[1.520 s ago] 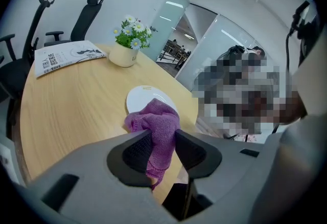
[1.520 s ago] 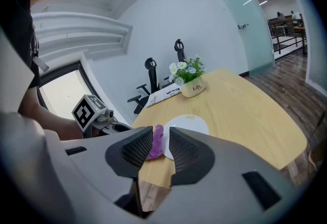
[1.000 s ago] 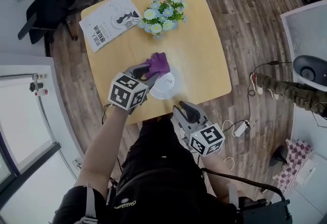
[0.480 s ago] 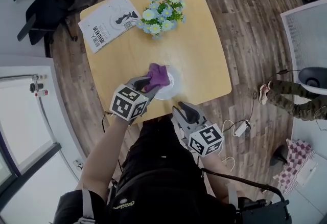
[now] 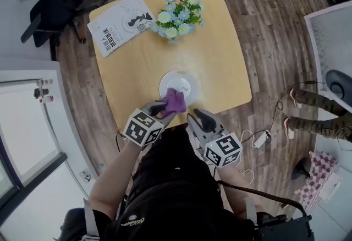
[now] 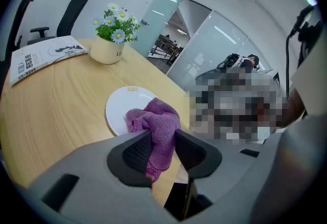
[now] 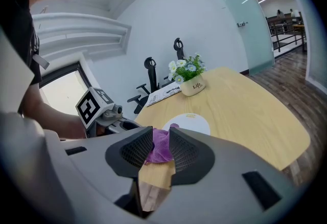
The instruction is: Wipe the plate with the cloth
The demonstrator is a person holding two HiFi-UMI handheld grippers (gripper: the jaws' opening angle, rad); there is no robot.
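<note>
The left gripper (image 6: 163,141), jaws clamped on the purple cloth (image 6: 159,125), holds it at the near rim of the white plate (image 6: 124,107); the right gripper (image 7: 160,149) hovers beside it, jaws apart and empty. Nothing steadies the plate, so a dragging wipe could push it off the table (image 6: 56,90). The cloth hides that rim, and whether the two touch.
</note>
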